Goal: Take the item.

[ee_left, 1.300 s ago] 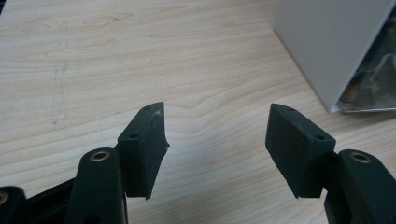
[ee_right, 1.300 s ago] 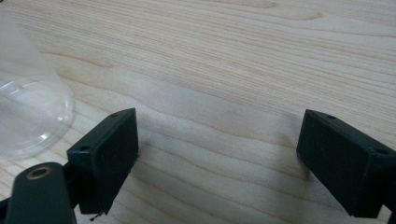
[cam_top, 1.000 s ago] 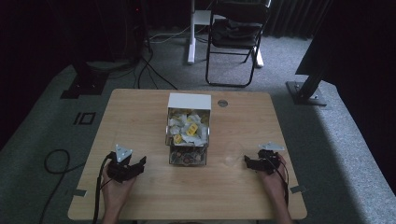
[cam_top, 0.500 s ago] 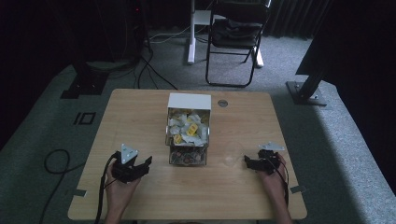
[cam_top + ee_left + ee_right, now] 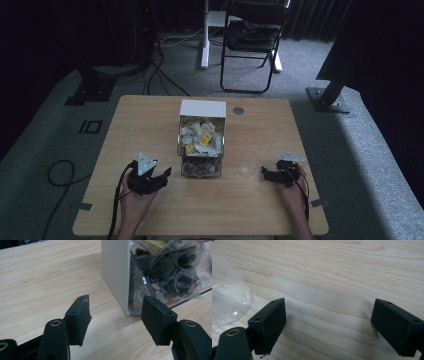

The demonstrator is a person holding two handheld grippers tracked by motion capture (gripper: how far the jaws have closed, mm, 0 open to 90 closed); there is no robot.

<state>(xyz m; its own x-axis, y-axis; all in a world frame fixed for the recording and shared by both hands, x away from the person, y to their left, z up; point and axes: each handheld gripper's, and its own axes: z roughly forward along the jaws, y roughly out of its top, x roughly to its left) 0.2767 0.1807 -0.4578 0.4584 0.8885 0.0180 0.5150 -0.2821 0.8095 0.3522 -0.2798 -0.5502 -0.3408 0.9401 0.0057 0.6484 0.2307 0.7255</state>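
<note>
1. Left gripper (image 5: pixel 161 176): held near the table's (image 5: pixel 150 120) front edge, jaws spread, nothing between them
2. Right gripper (image 5: pixel 268 174): jaws spread wide over bare wood, just beside a clear cup (image 5: pixel 248 164)
3. Box (image 5: pixel 201 137): placed at mid-table between the grippers, packed with sachets (image 5: pixel 202 136)
4. Chair (image 5: pixel 251 42): seen beyond the table

A dim lab or studio set up for recording.

A light wooden table (image 5: pixel 150 120) stands on grey carpet (image 5: pixel 380 150) before black curtains (image 5: pixel 60 30). Black cables (image 5: pixel 167 75) trail across the floor, a black folding chair (image 5: pixel 252 35) waits behind, and a black metal stand base (image 5: pixel 327 97) is bolted nearby.
</note>
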